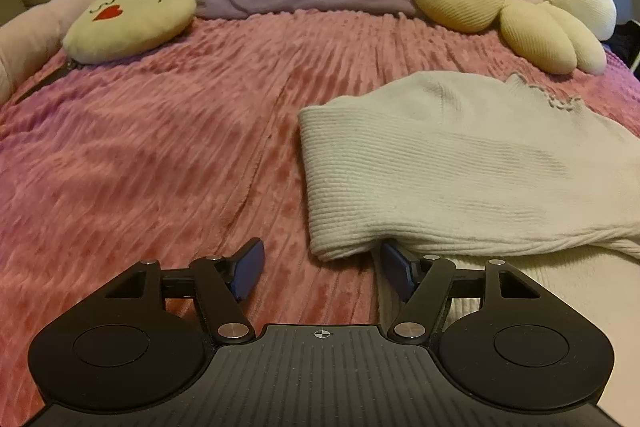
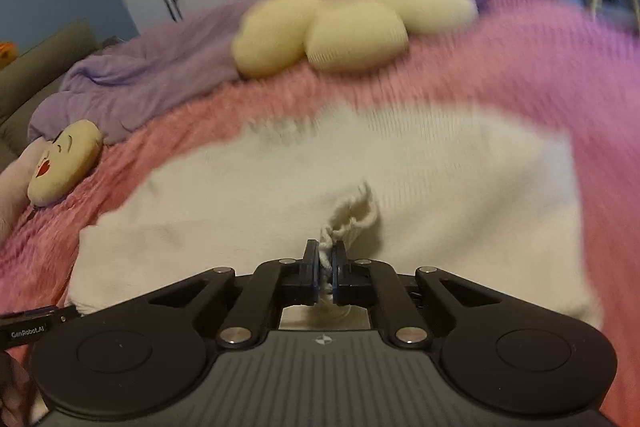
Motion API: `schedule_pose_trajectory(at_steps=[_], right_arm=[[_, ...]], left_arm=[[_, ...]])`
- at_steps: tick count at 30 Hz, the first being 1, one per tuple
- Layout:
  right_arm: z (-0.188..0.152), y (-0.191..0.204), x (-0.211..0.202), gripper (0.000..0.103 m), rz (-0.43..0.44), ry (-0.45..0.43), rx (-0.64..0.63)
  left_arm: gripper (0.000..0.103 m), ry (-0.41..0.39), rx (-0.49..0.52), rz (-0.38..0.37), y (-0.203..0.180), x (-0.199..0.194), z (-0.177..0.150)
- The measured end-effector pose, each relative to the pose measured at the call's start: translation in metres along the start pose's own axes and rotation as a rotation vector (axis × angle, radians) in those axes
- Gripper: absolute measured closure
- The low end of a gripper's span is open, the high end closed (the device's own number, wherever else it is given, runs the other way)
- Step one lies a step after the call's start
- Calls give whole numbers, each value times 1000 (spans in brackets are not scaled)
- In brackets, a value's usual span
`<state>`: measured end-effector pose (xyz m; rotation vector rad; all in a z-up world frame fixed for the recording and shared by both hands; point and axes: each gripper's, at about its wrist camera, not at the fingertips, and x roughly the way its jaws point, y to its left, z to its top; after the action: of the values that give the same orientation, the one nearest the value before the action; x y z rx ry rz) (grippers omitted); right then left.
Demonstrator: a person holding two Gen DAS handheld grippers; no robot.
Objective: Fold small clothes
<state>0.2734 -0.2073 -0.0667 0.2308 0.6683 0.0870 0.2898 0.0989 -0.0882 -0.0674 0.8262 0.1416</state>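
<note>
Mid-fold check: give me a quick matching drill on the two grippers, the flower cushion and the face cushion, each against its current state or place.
Column one:
1. left gripper
2. right gripper
3. flower cushion
4. face cushion

Column two:
A. far left of the pink bedspread
B. clamped on a bunch of the cream knit garment
C. far right of the bedspread
D. jaws apart at the garment's folded edge

Pairs: 1-D, 2-B, 3-C, 4-A

One legible marking only — "GenRobot.AI" in white lettering on a black device at the lower left edge of the right wrist view — nothing else readable.
</note>
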Motion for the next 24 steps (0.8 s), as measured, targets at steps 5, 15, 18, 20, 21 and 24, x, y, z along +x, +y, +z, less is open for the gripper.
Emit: schedule_pose_trajectory(at_steps=[5,15,18,20,21,24], right_arm=[[8,2,-42,98,-200,-212,-142],[-9,-51,-24,98,-290,-69,-88],[-15,-54,-26,98,-302,-68,-95],[-16,-56,-21,97,-316,-33,-115],[-14,-55,-20,94,-336,-31,-121],[-5,-57,-30,87,-399,-82,-87]], left_arm=[[31,-8,9,19,-2,2,2],[30,2,-10,33,-2,6,9],[32,-14,-21,58,-2,0,12],[32,-48,-31,72,-2,-10,16],[32,-74,-36,80,-2,-16,18],[27,-137,-30,47,-12,-26,30]])
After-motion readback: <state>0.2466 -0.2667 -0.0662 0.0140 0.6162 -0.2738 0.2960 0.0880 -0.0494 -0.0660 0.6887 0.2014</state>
